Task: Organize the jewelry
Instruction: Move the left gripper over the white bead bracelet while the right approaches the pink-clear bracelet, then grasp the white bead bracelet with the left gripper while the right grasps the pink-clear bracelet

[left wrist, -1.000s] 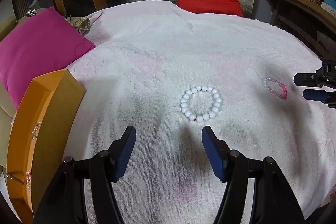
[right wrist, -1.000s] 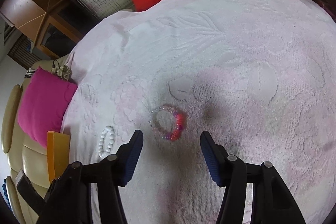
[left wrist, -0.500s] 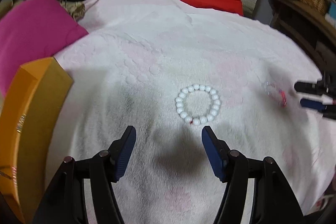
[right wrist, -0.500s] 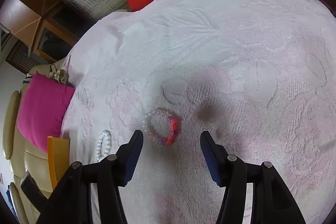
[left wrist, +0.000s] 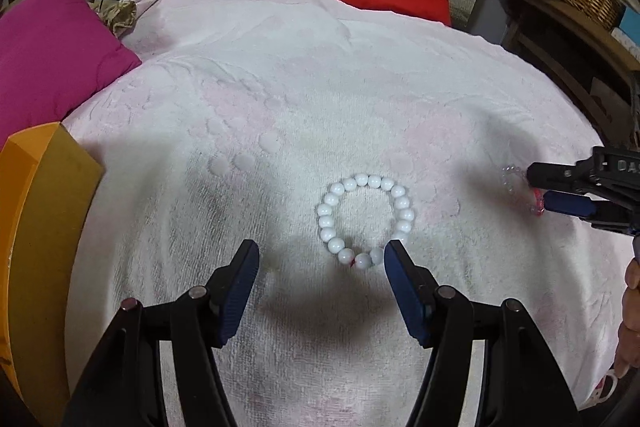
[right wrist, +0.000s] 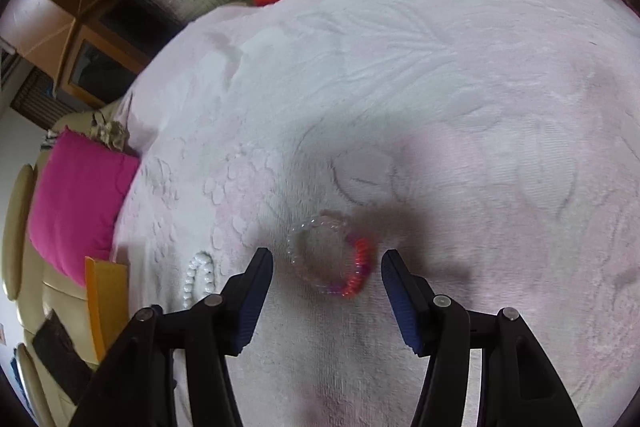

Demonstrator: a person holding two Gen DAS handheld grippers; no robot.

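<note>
On pale blanket (left wrist: 360, 87): left claw (left wrist: 321, 259) wide over white bead bracelet (left wrist: 366, 221), right claw (right wrist: 327, 269) wide over pink bracelet (right wrist: 332, 259). Risk: beads slip, pads snag soft cloth.

A white bead bracelet (left wrist: 366, 221) lies flat on the pale towel (left wrist: 280, 99). The left gripper (left wrist: 320, 257) hangs over the bracelet's near edge, jaws apart, nothing between the pads. Right of the bracelet, the right gripper (left wrist: 538, 189) reaches a clear-and-pink bracelet (left wrist: 520, 183), perhaps touching it. An orange box (left wrist: 36, 227) stands well left of the white bracelet.
</note>
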